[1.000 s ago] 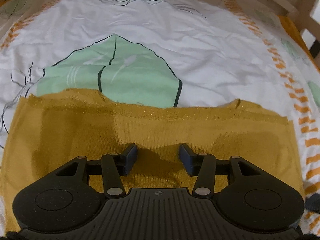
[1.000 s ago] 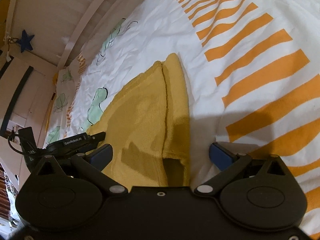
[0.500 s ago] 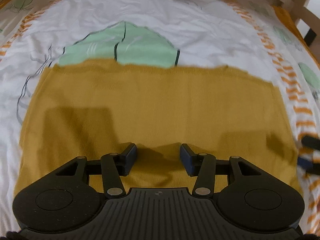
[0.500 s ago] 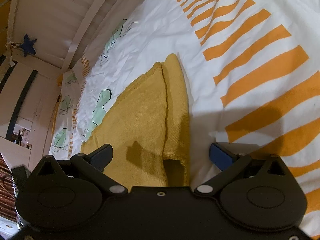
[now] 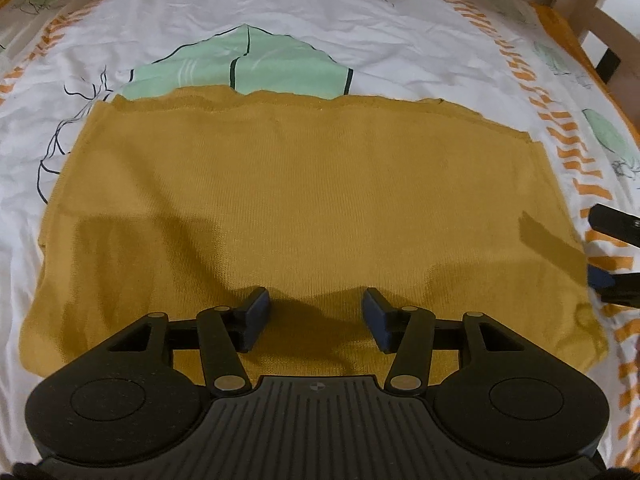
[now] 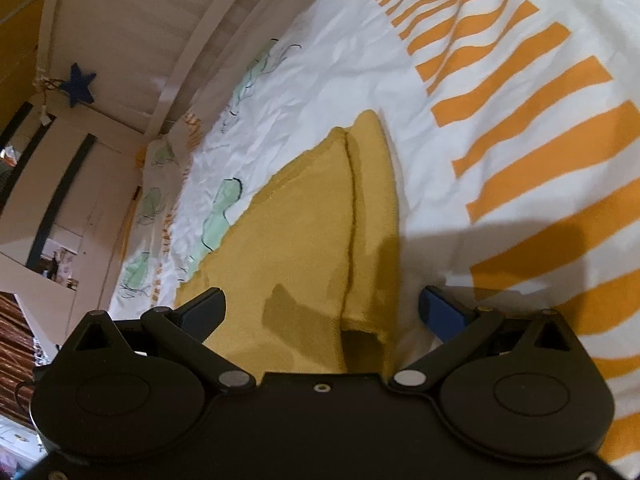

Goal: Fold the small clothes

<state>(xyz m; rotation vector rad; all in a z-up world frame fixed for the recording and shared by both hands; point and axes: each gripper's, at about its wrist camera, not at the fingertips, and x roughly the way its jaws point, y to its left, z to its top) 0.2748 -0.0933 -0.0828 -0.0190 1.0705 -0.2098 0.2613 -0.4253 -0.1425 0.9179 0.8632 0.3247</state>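
Observation:
A mustard-yellow knit garment (image 5: pixel 300 200) lies flat on the bed, folded into a broad rectangle. My left gripper (image 5: pixel 314 300) hovers over its near part. The jaws are opening and nothing is between them. In the right wrist view the same garment (image 6: pixel 296 232) shows a folded layer with a seam running away from me. My right gripper (image 6: pixel 320 300) stands open, straddling that folded edge near the corner without pinching it. The right gripper (image 5: pixel 612 250) also shows at the right edge of the left wrist view, beside the garment's right side.
The bedsheet (image 5: pixel 360 40) is white with green leaf prints and orange stripes. A wooden bed frame (image 5: pixel 580 4) stands at the far right. A white rail (image 6: pixel 180 64), a blue star (image 6: pixel 78 86) and cupboards line the left of the right wrist view.
The left gripper has drawn back across the garment, so more of the yellow cloth shows ahead of it. It has left the right wrist view. The right gripper has stayed put.

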